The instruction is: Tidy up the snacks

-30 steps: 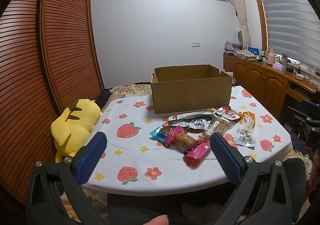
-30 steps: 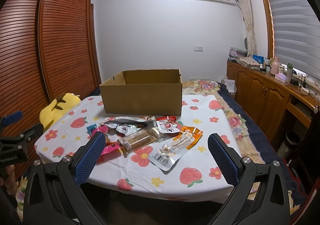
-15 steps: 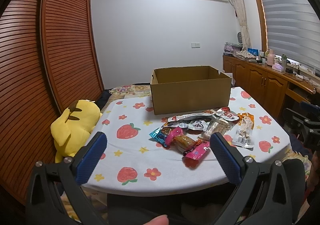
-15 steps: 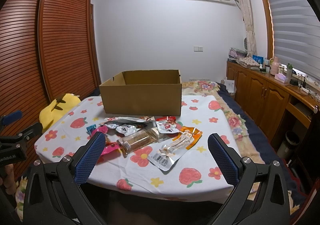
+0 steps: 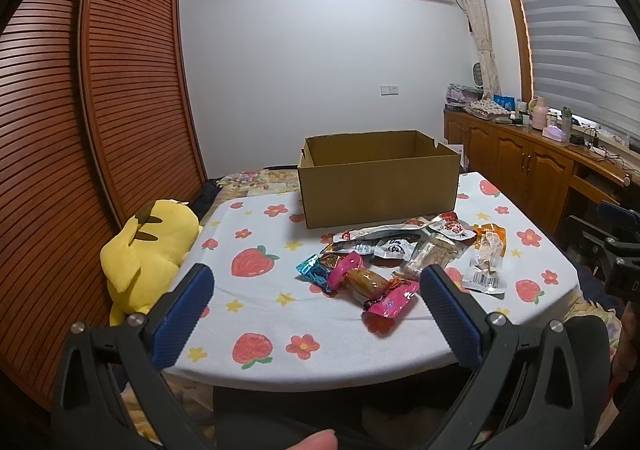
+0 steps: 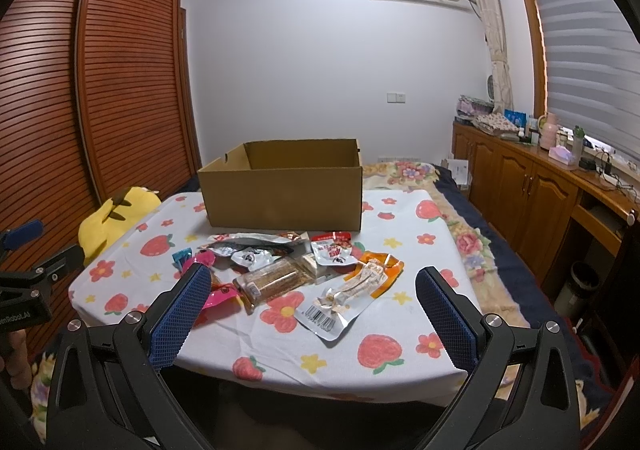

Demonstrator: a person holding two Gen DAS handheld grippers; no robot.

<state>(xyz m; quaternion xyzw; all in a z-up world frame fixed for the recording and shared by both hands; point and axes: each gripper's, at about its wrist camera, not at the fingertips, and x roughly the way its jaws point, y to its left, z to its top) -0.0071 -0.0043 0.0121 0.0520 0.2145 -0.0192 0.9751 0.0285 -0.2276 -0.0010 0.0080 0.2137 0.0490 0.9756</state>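
1 cardboard box (image 5: 378, 185), 1 yellow plush toy (image 5: 148, 250), about 9 snack packets (image 5: 390, 302), 2 grippers (image 6: 312, 278)

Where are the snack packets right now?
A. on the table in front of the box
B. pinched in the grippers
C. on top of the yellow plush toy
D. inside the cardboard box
A: the snack packets lie in a heap on the strawberry tablecloth, in front of the cardboard box, and both grippers are open and hold nothing.

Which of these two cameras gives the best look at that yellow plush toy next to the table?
The left wrist view. There the yellow plush toy shows nearly whole, lying beside the table's left edge. In the right wrist view the yellow plush toy appears smaller, with the table corner hiding its lower part.
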